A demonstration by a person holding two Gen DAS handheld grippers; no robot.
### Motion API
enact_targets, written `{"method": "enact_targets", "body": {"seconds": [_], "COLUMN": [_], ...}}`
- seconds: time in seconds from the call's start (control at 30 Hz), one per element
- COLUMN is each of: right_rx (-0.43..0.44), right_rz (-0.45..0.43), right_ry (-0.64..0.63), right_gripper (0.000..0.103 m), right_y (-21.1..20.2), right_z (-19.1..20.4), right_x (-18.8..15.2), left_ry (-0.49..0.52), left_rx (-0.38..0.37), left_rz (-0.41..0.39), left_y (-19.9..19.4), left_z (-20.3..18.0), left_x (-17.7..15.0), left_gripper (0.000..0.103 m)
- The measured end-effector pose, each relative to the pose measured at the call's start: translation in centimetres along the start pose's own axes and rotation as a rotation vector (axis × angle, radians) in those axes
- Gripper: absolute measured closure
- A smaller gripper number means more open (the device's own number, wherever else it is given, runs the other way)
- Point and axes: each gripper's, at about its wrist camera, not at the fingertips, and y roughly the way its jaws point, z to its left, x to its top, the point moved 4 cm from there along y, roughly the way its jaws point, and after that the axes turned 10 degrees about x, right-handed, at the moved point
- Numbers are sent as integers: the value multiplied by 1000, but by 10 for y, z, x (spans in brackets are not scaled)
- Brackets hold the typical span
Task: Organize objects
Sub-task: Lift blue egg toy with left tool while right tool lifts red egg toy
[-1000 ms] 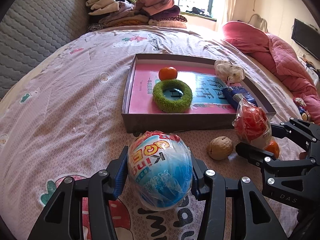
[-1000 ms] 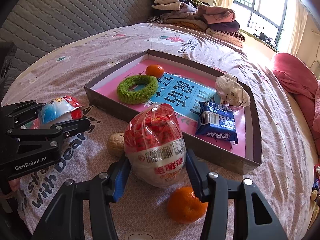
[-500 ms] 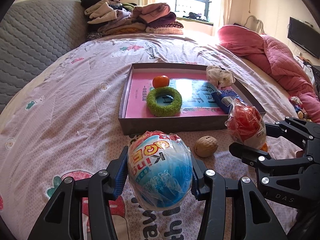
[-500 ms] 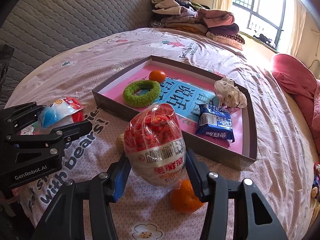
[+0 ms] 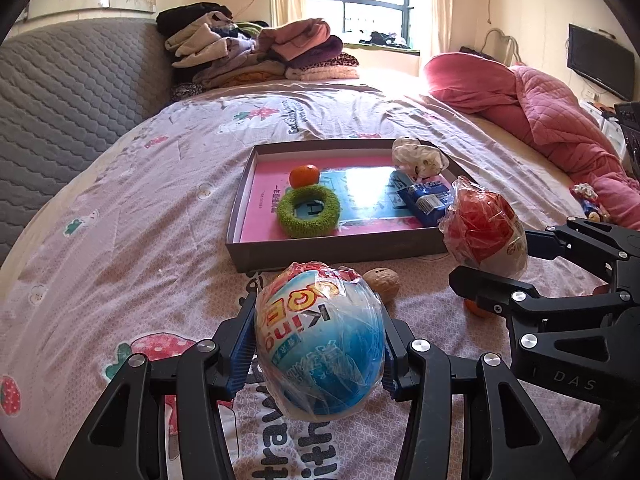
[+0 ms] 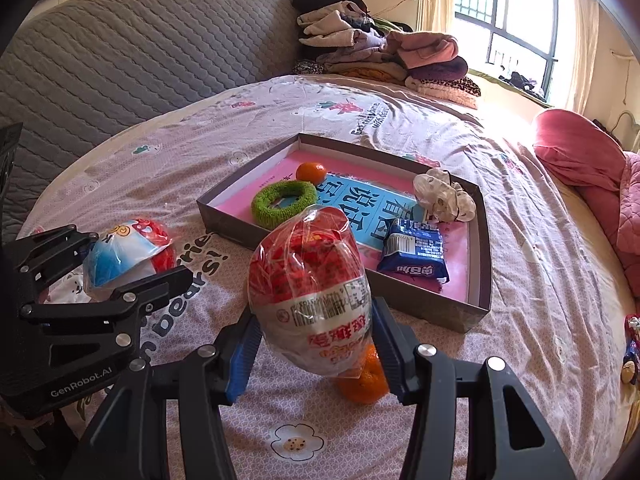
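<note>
We held blue egg (image 5: pixel 320 344) clamped in left gripper (image 5: pixel 320 354), red egg (image 6: pixel 312 292) clamped in right gripper (image 6: pixel 314 344), both above bedspread, short of tray (image 5: pixel 340 246). Risk we judged: slick wrap slipping from pads; eggs colliding over tray; drop onto walnut (image 5: pixel 382 283).

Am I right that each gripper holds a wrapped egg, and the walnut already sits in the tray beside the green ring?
Not quite. The walnut lies on the bedsheet in front of the tray, not inside it, as the left wrist view shows. The rest holds: the left gripper holds the blue egg, the right gripper the red egg.
</note>
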Motion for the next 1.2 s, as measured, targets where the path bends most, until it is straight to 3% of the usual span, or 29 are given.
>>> {"method": "enact_targets", "body": {"seconds": [0.57,0.97,1.2], "right_rx": [26,5,-5], "right_rz": [-51,-115,-164], "right_ry": [6,27,24], "right_gripper": [50,50,50], "right_y": [-26,-47,-61], "right_z": [-1,-19,-30], "right_x": [2,20,49], "left_ry": [-27,-27,-27], "left_rx": [30,21,20], "left_rz": [-13,-57,-88], "left_y": [-23,-29,-32], "left_z": [0,-6,-10], "left_x": [-3,27,59], "left_gripper": [50,50,50]}}
